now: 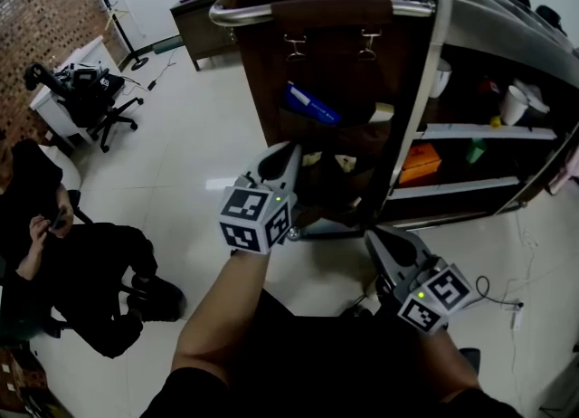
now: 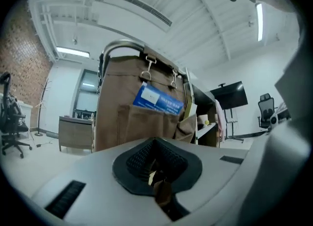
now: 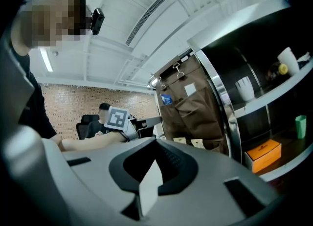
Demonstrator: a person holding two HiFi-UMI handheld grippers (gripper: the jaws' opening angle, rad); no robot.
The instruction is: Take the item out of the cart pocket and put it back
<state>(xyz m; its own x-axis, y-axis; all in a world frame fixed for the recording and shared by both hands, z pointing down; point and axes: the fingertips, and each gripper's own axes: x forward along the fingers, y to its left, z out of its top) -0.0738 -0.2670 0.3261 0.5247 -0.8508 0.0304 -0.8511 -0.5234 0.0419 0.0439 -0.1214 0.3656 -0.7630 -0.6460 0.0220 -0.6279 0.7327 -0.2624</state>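
Forearms rise from the bottom edge of the head view, each carrying its tongs. The left gripper (image 1: 285, 156) points at the lower part of the cart's end, jaws pressed together with nothing between them. The right gripper (image 1: 380, 242) hangs lower, near the cart's foot, and is also closed and empty as far as its own view shows.

Beyond them stands the steel cart (image 1: 423, 99), its shelves open along the side. A brown fabric organiser (image 1: 267, 72) hangs on its end, clipped beneath the handle bar (image 1: 317, 11). The blue packet (image 1: 312, 104) sits tilted in the upper pocket with its top sticking out, above the left gripper and apart from it. Small pale cards (image 1: 346, 163) fill a lower pocket.

Neither tong has the packet, so taking it out looks like the step in hand, though a finished return would look the same. Next, the left jaws need to spread, rise to the packet's exposed edge, pinch it, and draw it up past the pocket lip.
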